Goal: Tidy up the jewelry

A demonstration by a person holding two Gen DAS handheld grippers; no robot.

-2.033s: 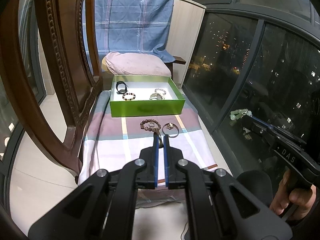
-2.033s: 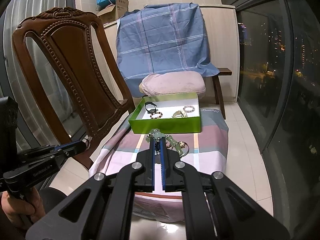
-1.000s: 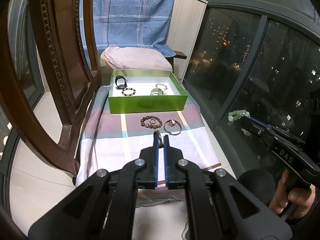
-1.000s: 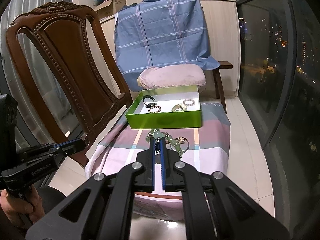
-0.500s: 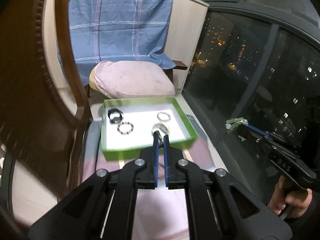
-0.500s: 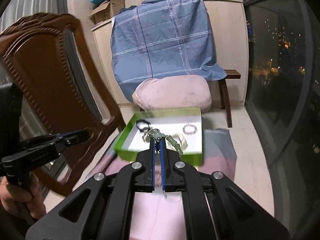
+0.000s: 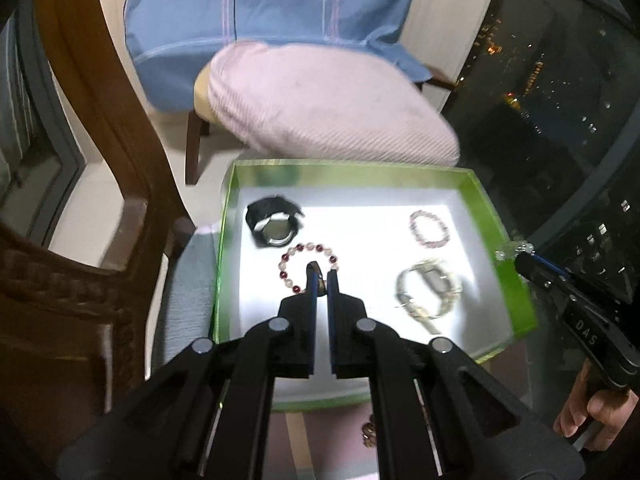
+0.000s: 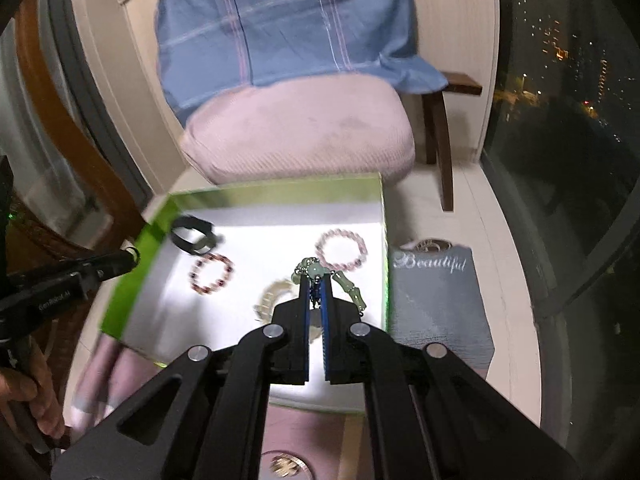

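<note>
Green box beneath both loaded grippers

Motion blur, overexposed glare, fisheye edges.

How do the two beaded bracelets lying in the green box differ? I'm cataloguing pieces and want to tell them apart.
The dark-red-and-pale bracelet mixes maroon beads with light ones; the pink bracelet is one pale pink shade throughout. The mixed one lies towards the box's left, near the black watch; the pink one lies by the right wall of the green box. Both are closed bead rings lying flat on the white floor.
</note>
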